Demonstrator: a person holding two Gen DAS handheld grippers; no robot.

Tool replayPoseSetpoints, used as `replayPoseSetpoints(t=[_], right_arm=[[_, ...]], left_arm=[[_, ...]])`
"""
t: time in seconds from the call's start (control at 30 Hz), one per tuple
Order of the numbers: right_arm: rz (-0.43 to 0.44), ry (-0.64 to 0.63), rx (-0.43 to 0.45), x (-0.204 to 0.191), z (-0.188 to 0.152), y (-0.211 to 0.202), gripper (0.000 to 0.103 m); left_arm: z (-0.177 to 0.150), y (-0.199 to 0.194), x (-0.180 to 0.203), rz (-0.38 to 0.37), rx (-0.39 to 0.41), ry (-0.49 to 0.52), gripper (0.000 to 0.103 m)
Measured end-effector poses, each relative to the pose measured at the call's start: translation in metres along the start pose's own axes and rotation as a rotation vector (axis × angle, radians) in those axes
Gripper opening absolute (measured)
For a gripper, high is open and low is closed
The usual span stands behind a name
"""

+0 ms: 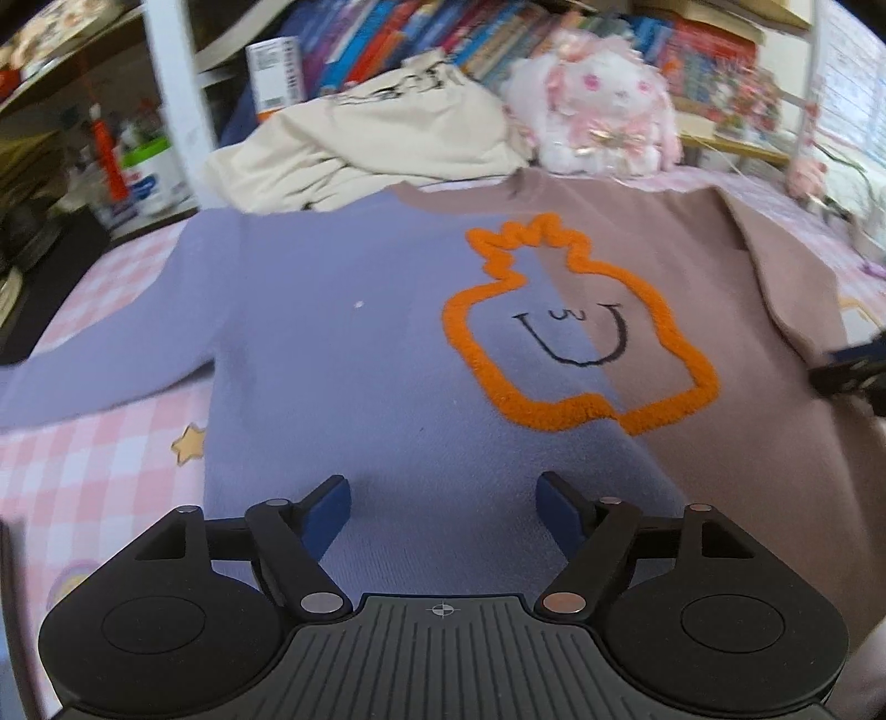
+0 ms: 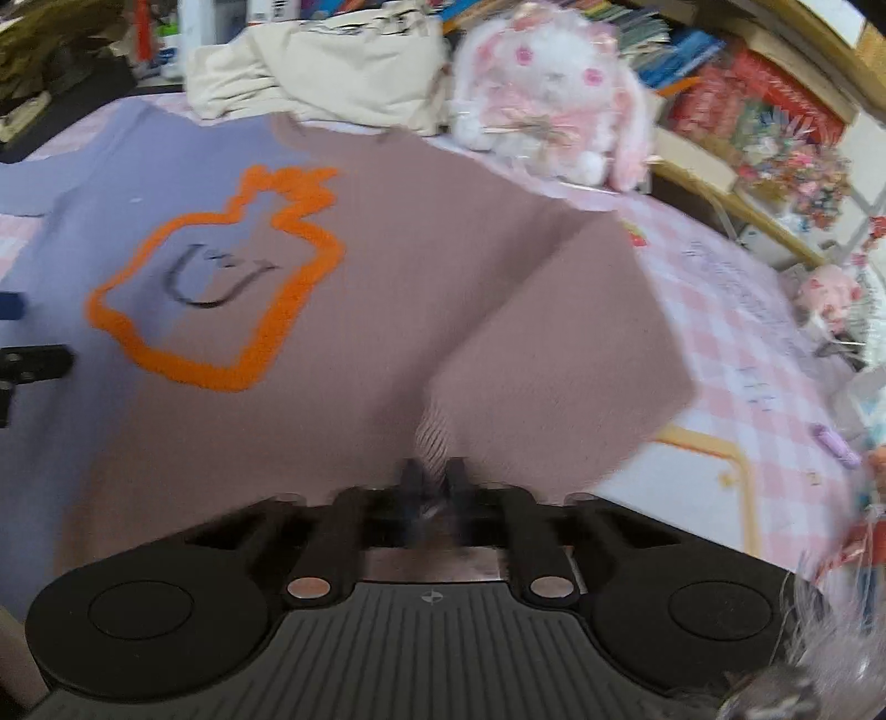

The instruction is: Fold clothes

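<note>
Left gripper (image 1: pixel 443 507) hangs over the lavender half of the sweater (image 1: pixel 343 332) with its blue-padded fingers spread wide, nothing between them. Right gripper (image 2: pixel 433 479) has its fingers pinched nearly together on the ribbed cuff of the mauve sleeve (image 2: pixel 554 354) — that sleeve lies folded in across the sweater's body. The two-tone sweater is spread front-up on a pink checked bedsheet (image 1: pixel 99 471), orange fuzzy outline (image 1: pixel 576 327) with a smiley in the middle. Beyond the collar sit a cream garment pile (image 1: pixel 376 138) and a white plush bunny (image 1: pixel 598 111) — bookshelves (image 1: pixel 421 39) behind.
</note>
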State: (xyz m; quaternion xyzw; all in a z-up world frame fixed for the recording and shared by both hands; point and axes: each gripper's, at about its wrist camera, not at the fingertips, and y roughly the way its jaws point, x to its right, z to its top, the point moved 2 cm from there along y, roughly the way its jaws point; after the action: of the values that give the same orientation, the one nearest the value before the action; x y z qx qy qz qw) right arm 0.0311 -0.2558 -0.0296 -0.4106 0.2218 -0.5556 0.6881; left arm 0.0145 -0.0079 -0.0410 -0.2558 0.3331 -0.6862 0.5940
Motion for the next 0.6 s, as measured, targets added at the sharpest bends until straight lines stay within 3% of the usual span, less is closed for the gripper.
replayPoseSetpoints(t=[0.1,0.3,0.43,0.6], right_arm=[[-0.050,0.016,0.062,0.035,0.005,-0.009,0.008],[-0.329,0.060,0.161,0.153,0.036,-0.019,0.008],[-0.438,0.079,0.142,0.219,0.050,-0.010,0.008],[-0.476,0.071,0.078,0.261,0.050,0.015,0.008]], left_arm=[[-0.002,-0.001,0.001,0.028,-0.003,-0.052,0.078],[-0.005,-0.002,0.009,0.088,-0.004,-0.109,0.078],[-0.006,-0.004,0.016,0.111,-0.012,-0.128,0.078],[-0.007,-0.008,0.023,0.108,-0.021,-0.122,0.078]])
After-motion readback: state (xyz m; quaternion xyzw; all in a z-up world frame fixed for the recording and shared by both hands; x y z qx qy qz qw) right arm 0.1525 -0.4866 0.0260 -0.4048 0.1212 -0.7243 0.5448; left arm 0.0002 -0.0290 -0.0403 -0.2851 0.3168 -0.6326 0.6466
